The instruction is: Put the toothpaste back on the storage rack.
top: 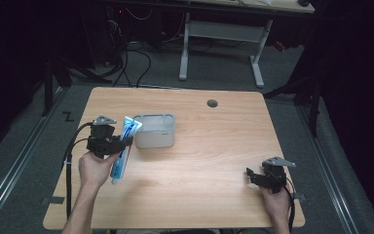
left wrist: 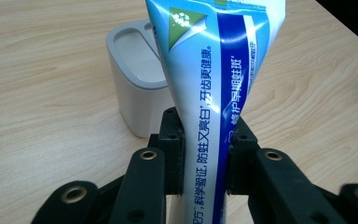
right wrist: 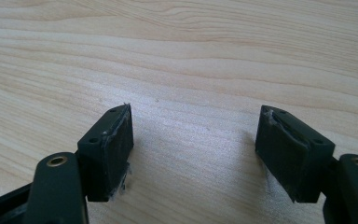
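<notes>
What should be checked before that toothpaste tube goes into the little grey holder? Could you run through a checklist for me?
1. Grip: the left tongs are shut on the toothpaste tube, pads on both sides. Ok.
2. Tube off the table: cannot tell; in the high view its lower end is near the wood.
3. Holder upright, its top openings uncovered. Ok.
4. Tube lined up over an opening: it sits beside the holder, not above it. Not ok.
5. Right tongs open, holding nothing, far from the holder. Ok.
6. Which end of the tube points down: cannot tell.
</notes>
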A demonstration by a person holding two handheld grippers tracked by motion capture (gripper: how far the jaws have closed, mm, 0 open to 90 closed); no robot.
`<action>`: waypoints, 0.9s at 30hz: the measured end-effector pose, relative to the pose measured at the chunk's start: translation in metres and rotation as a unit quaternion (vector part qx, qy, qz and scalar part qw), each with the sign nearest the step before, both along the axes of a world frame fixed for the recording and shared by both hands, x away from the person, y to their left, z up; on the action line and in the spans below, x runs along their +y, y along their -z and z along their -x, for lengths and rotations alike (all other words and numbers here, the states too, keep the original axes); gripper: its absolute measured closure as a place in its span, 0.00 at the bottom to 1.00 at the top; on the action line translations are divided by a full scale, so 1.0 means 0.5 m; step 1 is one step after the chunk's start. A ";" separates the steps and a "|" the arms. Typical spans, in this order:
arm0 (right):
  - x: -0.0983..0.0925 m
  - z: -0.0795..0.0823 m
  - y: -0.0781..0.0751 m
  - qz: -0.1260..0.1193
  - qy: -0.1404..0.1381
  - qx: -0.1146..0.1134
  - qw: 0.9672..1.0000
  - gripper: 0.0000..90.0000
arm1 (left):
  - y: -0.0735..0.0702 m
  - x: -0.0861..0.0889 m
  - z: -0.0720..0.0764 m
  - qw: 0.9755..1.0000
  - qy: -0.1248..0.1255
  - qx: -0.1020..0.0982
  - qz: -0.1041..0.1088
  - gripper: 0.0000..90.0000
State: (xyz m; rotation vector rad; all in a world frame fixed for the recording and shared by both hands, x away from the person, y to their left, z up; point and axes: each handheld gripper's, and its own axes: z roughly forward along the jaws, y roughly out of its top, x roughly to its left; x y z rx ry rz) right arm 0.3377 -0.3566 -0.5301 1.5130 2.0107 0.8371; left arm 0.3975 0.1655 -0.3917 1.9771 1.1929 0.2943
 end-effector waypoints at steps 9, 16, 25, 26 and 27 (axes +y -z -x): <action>0.000 0.000 0.000 0.000 0.000 0.000 1.000 0.31 | -0.017 -0.015 -0.014 1.000 0.009 -0.018 0.013 0.82; 0.001 0.000 0.000 0.000 0.000 0.000 1.000 0.31 | -0.034 -0.036 -0.029 0.999 0.018 -0.037 0.019 0.82; 0.000 0.000 0.000 0.000 0.000 0.000 1.000 0.31 | -0.054 -0.051 -0.055 0.998 0.016 -0.054 0.029 0.82; 0.000 0.000 0.000 0.001 0.000 0.000 1.000 0.31 | -0.056 -0.052 -0.057 0.998 0.015 -0.056 0.028 0.82; 0.001 0.000 0.000 0.000 0.000 0.000 1.000 0.31 | -0.059 -0.054 -0.060 0.998 0.012 -0.058 0.028 0.82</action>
